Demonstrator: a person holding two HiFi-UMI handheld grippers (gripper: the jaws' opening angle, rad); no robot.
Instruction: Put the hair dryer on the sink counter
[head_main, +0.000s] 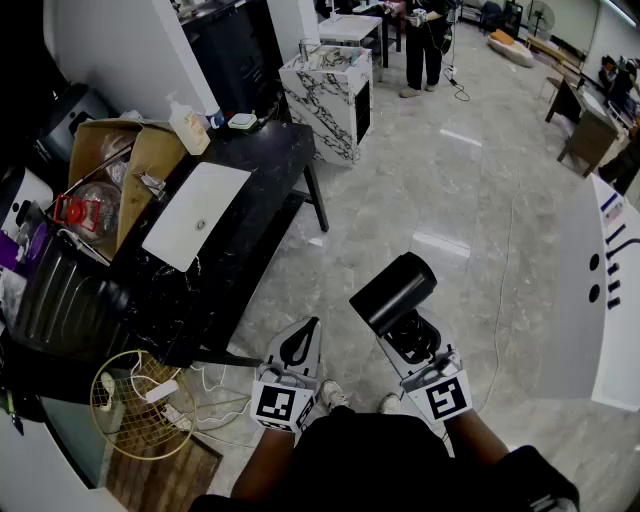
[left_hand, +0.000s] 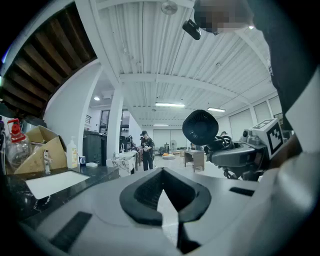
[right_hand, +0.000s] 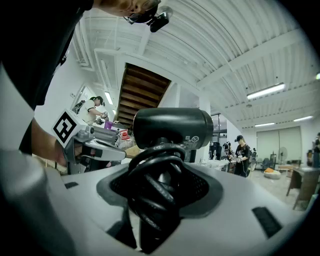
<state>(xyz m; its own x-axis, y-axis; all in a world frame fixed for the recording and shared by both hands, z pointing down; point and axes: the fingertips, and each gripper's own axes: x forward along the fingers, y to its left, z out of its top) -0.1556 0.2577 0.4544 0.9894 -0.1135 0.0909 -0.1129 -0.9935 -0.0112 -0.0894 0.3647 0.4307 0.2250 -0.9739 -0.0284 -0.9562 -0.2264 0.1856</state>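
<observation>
A black hair dryer (head_main: 392, 292) with its cord coiled round the handle is held in the air over the floor. My right gripper (head_main: 408, 335) is shut on that handle, and the barrel (right_hand: 172, 127) lies crosswise above the jaws. My left gripper (head_main: 298, 348) hangs just to its left, shut and empty, pads meeting at the tip (left_hand: 161, 200). The black sink counter (head_main: 265, 150) with a white rectangular basin (head_main: 195, 215) stands ahead to the left, well apart from both grippers. In the left gripper view the dryer's grille (left_hand: 200, 127) faces forward.
On the counter stand a soap bottle (head_main: 188, 125) and an open cardboard box (head_main: 110, 160). A marble pedestal basin (head_main: 330, 85) stands beyond it, a wire basket (head_main: 140, 405) lies on the floor at left, a white table (head_main: 600, 300) stands at right. A person (head_main: 425, 40) stands far back.
</observation>
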